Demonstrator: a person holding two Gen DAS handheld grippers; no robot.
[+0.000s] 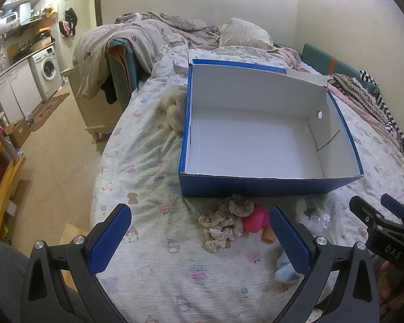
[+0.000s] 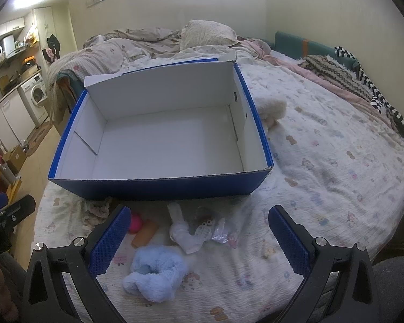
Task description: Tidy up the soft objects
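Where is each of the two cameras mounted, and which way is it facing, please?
Left wrist: sits on the left gripper, faces across the bed toward the open blue cardboard box with white inside; its open blue-padded fingers frame the cream lace scrunchies; the right gripper shows at the right edge.
Right wrist: sits on the right gripper, faces the same box; its open fingers frame the fluffy light-blue soft item; the left gripper's tip shows at the left edge.
Shared: box, pink ball, patterned bedsheet.

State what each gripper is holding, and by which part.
Nothing is held. The left gripper and the right gripper both stand open above the bed, with nothing between their fingers.
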